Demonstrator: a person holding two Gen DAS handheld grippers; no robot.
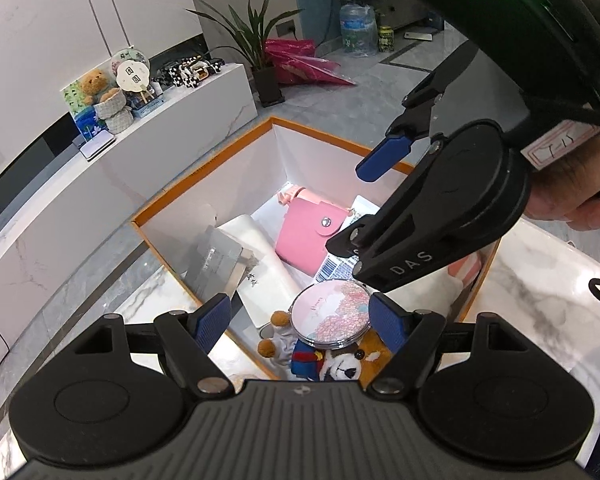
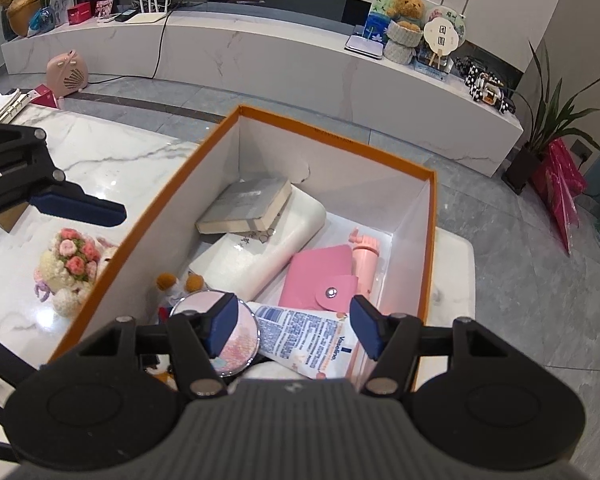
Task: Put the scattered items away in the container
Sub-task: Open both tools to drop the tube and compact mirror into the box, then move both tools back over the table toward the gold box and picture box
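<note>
Both grippers hang over the open box with nothing clamped. The left gripper (image 1: 300, 322) has its jaws apart and empty, poised above the round floral mirror (image 1: 330, 314). The right gripper (image 2: 292, 328) also has its jaws apart, with no item between the pads; the lotion tube (image 2: 308, 340) lies below it on the box contents, not gripped.

Inside the orange-rimmed box (image 2: 332, 140), nearest the viewer, sit the mirror, the lotion tube and a plush dog (image 1: 348, 364). Further in lie a pink card wallet (image 2: 320, 280), a pink handheld fan (image 2: 364, 256), a white pouch (image 2: 268, 240) and, against the far wall, a grey book (image 2: 248, 208) resting tilted on the pouch.

Judgement: most of the task appears done, since the box already holds many items. One item is visibly left: a crocheted flower bouquet (image 2: 68, 268) lies on the marble table (image 2: 112, 160), just beside the box's outer wall. Collecting it would be the likely remaining step.
</note>
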